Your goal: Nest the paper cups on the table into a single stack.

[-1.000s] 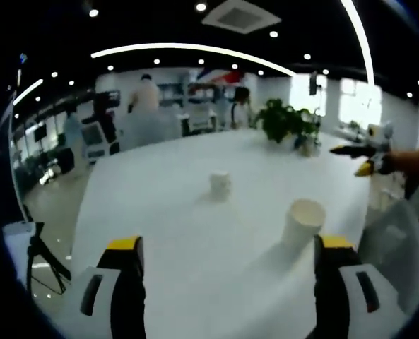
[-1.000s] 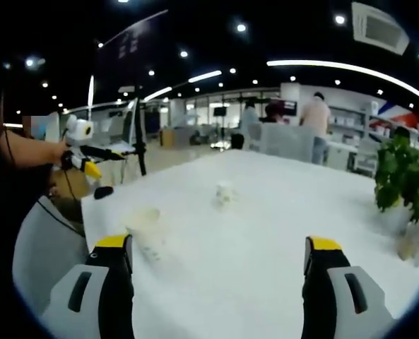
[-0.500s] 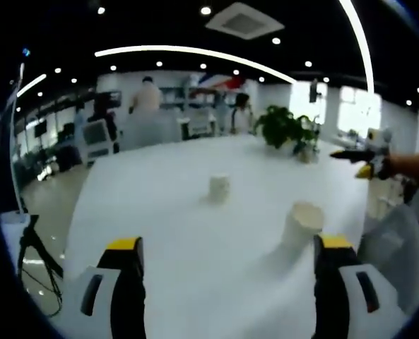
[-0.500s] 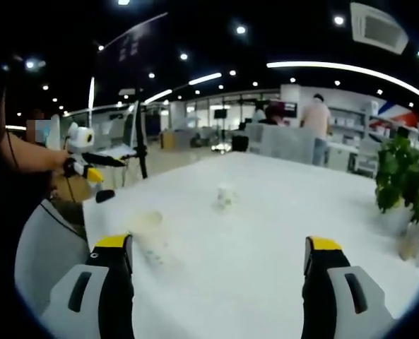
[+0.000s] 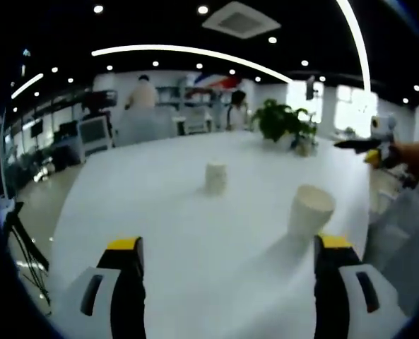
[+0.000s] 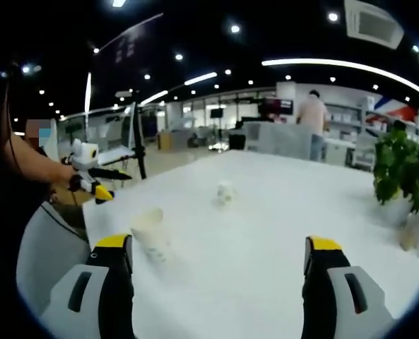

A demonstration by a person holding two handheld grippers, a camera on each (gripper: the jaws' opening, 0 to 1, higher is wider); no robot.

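White table (image 5: pixel 160 233): two paper cups well apart, unstacked. Near cup (image 5: pixel 310 210) now looms larger beside left gripper (image 5: pixel 227 282) (approach begun); far cup (image 5: pixel 215 176) mid-table. Right gripper (image 6: pixel 220 282) holds back. Both grippers spread wide, empty.
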